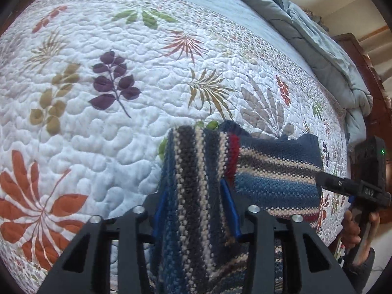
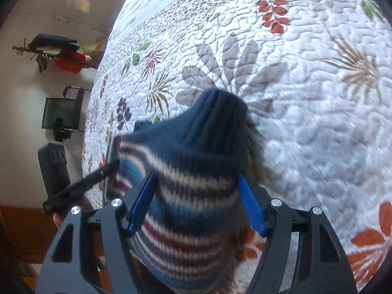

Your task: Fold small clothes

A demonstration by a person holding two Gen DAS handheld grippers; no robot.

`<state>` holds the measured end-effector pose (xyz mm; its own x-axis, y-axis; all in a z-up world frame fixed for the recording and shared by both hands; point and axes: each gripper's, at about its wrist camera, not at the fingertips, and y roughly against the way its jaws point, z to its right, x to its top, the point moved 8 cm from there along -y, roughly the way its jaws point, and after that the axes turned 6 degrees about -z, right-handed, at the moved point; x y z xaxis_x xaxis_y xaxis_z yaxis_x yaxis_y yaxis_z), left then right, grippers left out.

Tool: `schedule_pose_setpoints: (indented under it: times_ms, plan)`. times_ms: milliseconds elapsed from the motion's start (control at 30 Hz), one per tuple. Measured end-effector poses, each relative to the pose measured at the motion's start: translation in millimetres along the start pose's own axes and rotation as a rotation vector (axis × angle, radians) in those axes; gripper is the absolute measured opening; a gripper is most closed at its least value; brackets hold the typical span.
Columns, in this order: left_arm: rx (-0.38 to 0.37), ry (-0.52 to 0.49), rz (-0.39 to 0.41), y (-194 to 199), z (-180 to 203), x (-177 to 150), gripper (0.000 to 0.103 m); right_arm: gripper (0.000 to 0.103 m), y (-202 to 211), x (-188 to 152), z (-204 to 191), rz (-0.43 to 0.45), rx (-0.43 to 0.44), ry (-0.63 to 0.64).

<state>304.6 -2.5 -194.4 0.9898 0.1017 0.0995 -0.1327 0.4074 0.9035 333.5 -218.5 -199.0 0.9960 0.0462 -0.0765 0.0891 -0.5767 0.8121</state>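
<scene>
While the striped knit garment point(image 1: 196, 171) hangs above the quilted bed point(image 1: 98, 122), left tongs point(image 1: 194, 210) sit partly closed around one bunched edge and right tongs point(image 2: 197, 203) stand wider around another. Next: lay it flat, then fold.

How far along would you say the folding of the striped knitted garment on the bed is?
Early on. Done: the striped knitted sweater is picked up, one part in each gripper. In hand: the left gripper and right gripper each have knit between their blue fingers, holding it above the leaf-print quilt. Left: no neat fold shows yet; it still needs folding and laying flat.
</scene>
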Motion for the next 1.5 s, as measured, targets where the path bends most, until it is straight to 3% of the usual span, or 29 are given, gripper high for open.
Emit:
schedule_pose_setpoints:
  times_ms: [100, 233, 333, 433, 533, 567, 667, 867, 1033, 1133, 1367, 1500]
  plan:
    - [0.039, -0.021, -0.005, -3.4, -1.0, 0.3, 0.026, 0.037, -8.0, 4.3, -2.3, -0.015, -0.024, 0.017]
    - [0.109, -0.073, 0.001, -10.6, -0.6, -1.5, 0.026, 0.030, -9.1, 2.2, -0.5, 0.005, -0.082, 0.067]
    - [0.109, -0.062, 0.003, -21.5, -5.5, -2.0, 0.027, 0.029, -17.9, 4.2, 9.6, 0.006, -0.071, 0.035]
    - [0.065, -0.035, 0.003, -19.2, -9.5, -1.6, 0.028, 0.035, -14.7, 2.8, 10.2, 0.010, -0.041, 0.032]
    - [0.038, -0.031, 0.027, -0.9, -10.0, -7.6, 0.041, 0.055, -2.7, -4.1, 4.9, 0.037, -0.034, 0.052]
    - [0.026, -0.030, 0.034, 5.9, -9.9, -11.2, 0.049, 0.065, 0.7, -7.4, 2.5, 0.043, -0.036, 0.062]
    - [-0.037, -0.047, 0.054, 26.6, -8.9, -28.8, 0.085, 0.073, 11.6, -31.8, -6.3, 0.041, -0.058, 0.127]
    - [-0.113, -0.086, 0.018, 33.8, -12.9, -72.3, 0.091, 0.077, 10.4, -83.5, -14.8, -0.004, -0.023, 0.173]
    - [-0.153, -0.086, -0.011, 13.5, -18.3, -81.8, 0.091, 0.077, 0.6, -106.6, -12.7, -0.010, 0.028, 0.164]
    - [-0.184, -0.068, -0.031, -2.0, -24.3, -79.3, 0.091, 0.079, -6.5, -110.4, -7.0, -0.017, 0.065, 0.137]
    - [-0.335, -0.054, -0.068, -25.2, -17.9, -74.5, 0.094, 0.083, -17.8, -105.8, -5.3, -0.028, 0.180, 0.103]
    - [-0.322, -0.113, -0.093, -32.0, -6.6, -75.2, 0.094, 0.089, -28.9, -101.3, -5.7, -0.038, 0.215, 0.090]
